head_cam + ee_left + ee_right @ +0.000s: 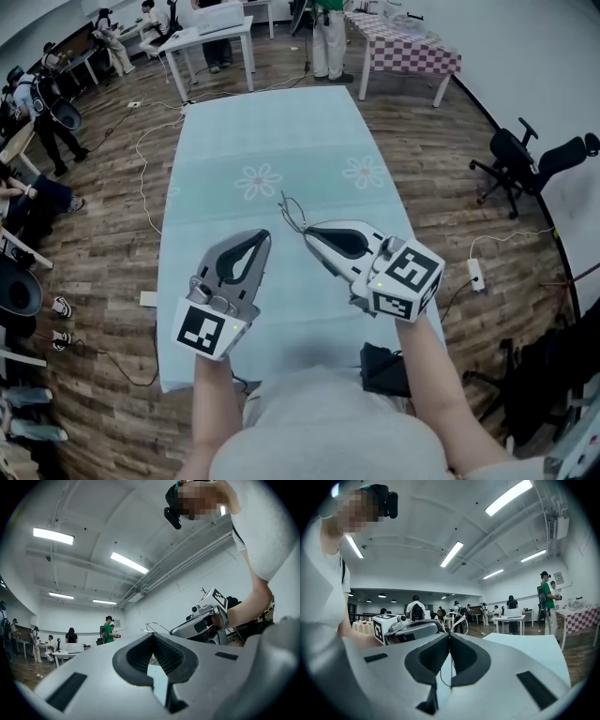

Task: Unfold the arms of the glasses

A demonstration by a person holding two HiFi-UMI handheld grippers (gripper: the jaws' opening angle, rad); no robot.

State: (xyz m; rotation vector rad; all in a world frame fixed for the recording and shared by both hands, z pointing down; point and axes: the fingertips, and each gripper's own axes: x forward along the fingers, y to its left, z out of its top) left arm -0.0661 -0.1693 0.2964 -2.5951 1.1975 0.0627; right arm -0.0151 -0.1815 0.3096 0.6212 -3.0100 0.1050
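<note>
Left hand-held gripper (pixel 257 242), lower left: pressed together, empty. Right hand-held gripper (pixel 309 231), centre: pinching wire glasses (pixel 292 215); probably light, bendable; hold near hinge.

The glasses (pixel 292 213) are thin bare wire, metal by its glint; the left hand-held gripper (pixel 263 236) and the right hand-held gripper (pixel 307 230) have smooth, matt grey plastic shells; the black pads (pixel 165 654) lining the jaws are ribbed and look rubbery; the marker cube (pixel 409 277) is matt white with black print; the table (pixel 272 131) wears a smooth, pale mint cloth with a flower print; the floor (pixel 103 234) is wood-look plank with a slight sheen.
</note>
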